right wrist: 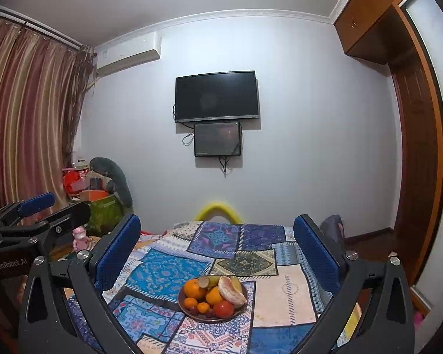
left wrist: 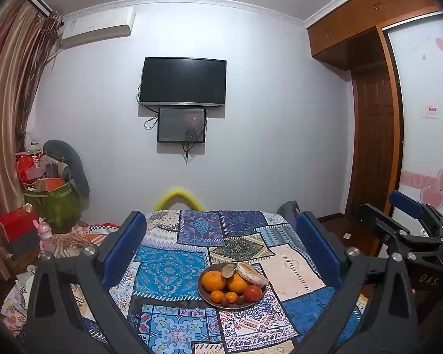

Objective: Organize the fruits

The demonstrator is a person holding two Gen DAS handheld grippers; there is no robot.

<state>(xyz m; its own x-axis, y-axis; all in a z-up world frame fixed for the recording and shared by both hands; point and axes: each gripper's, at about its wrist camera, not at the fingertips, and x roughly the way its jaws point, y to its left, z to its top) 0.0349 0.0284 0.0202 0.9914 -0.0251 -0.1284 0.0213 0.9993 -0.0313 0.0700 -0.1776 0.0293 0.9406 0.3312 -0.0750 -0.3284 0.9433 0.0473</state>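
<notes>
Two hand-held grippers hover side by side above a worktop draped in a patchwork cloth of blue, white and peach. The left gripper has its blue-padded fingers spread wide with nothing between them; the right gripper is likewise wide apart and empty, its fingers framing the scene. Each tool shows at the edge of the other's view.

On the cloth, below and ahead of both, sits a dark round plate heaped with fruit: two large oranges, two small mandarins, a red tomato-like fruit, a peeled pomelo segment, a few small dark red fruits at the front rim, and a cut greenish piece at the back.

Beyond the worktop's far edge a yellow curved bar rises. On the pale far wall hang a dark television and a smaller screen beneath it. Striped curtains hang at left, beside an air conditioner; wooden cupboards stand at right.
</notes>
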